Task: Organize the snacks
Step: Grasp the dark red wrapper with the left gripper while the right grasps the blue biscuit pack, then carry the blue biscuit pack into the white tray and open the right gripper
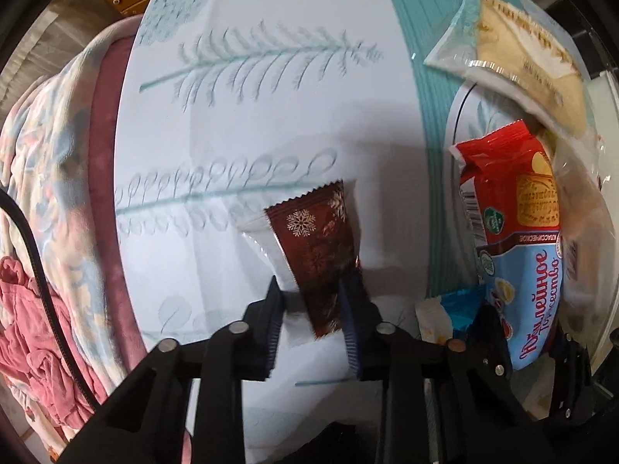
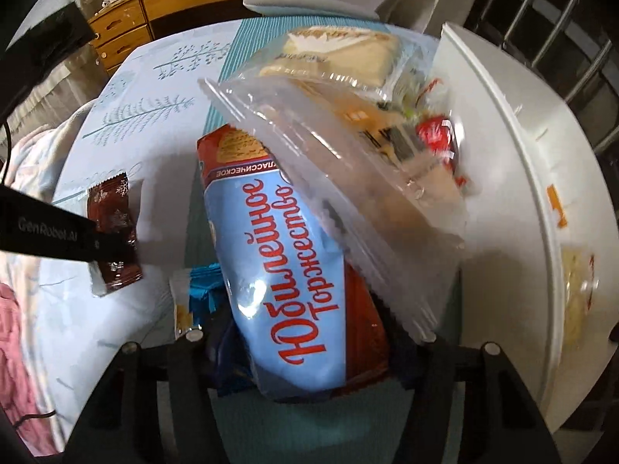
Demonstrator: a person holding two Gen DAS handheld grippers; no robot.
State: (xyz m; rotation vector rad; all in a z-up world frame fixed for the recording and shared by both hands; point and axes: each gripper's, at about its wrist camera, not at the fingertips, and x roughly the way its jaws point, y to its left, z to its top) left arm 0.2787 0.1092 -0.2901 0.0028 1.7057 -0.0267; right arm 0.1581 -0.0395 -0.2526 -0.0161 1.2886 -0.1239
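Biscuit pack (image 2: pixel 278 270) reading "Юбилейное Торжество" fills the right claw (image 2: pixel 305 352); left claw (image 1: pixel 311 305) pinches a brown snowflake wrapper (image 1: pixel 317 239)

Home living space: round table with leaf-print tablecloth (image 1: pixel 247 123), floral blanket (image 1: pixel 58 154) over seat, wooden drawer cabinet (image 2: pixel 127 31), packaged snacks heaped beside white appliance (image 2: pixel 514 178).

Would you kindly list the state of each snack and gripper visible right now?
left gripper: jaws shut on the brown wafer packet
brown wafer packet: sealed, held above the tablecloth
right gripper: jaws shut on the biscuit pack
biscuit pack: sealed, held
clear bag: lying tilted across the biscuit pack
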